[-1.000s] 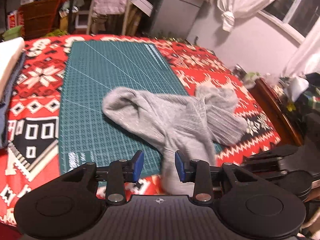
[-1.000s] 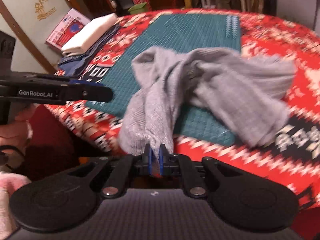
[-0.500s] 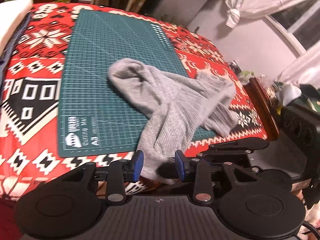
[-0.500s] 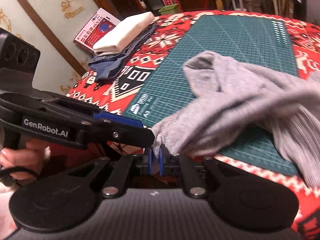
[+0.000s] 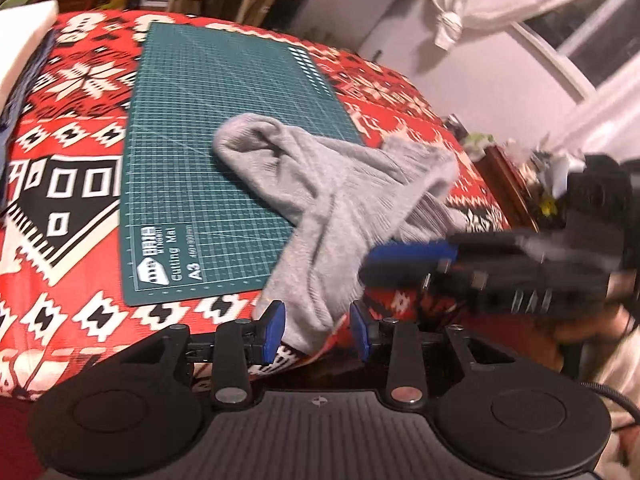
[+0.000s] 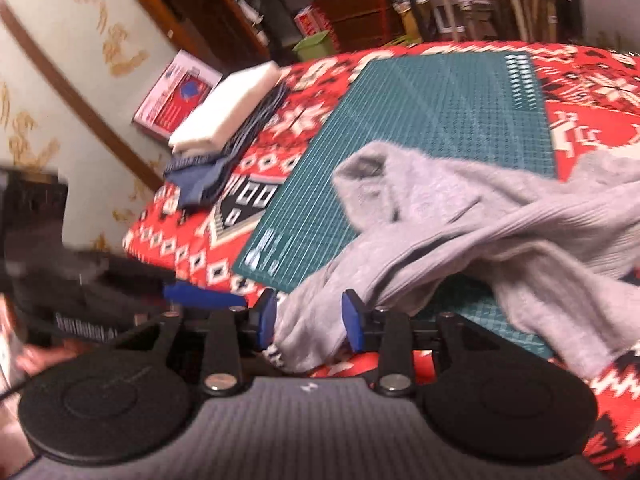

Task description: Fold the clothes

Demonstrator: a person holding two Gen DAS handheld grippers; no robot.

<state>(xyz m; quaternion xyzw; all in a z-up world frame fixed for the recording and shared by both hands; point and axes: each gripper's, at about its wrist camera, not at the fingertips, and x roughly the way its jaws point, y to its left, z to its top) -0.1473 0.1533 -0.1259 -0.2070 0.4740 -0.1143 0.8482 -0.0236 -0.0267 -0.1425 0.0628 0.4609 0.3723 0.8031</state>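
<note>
Right gripper (image 6: 308, 318) just let go, so both it and the left gripper (image 5: 318, 326) sit jaws apart around the soft, floppy grey knit's (image 5: 340, 188) 6 o'clock hem, probably the easiest pinch point.

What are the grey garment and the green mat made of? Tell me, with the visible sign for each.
Grey garment: soft knit, likely cotton or wool blend, matte; fine ribbing and limp draping show it.
Green mat: looks like flexible vinyl or rubber, low sheen; printed white grid and the words "Cutting Mat A3".

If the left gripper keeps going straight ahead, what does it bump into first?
Most likely the grey garment: its near end already lies between the open jaws of the left gripper. Past it is the green cutting mat, though depth is hard to judge.
</note>
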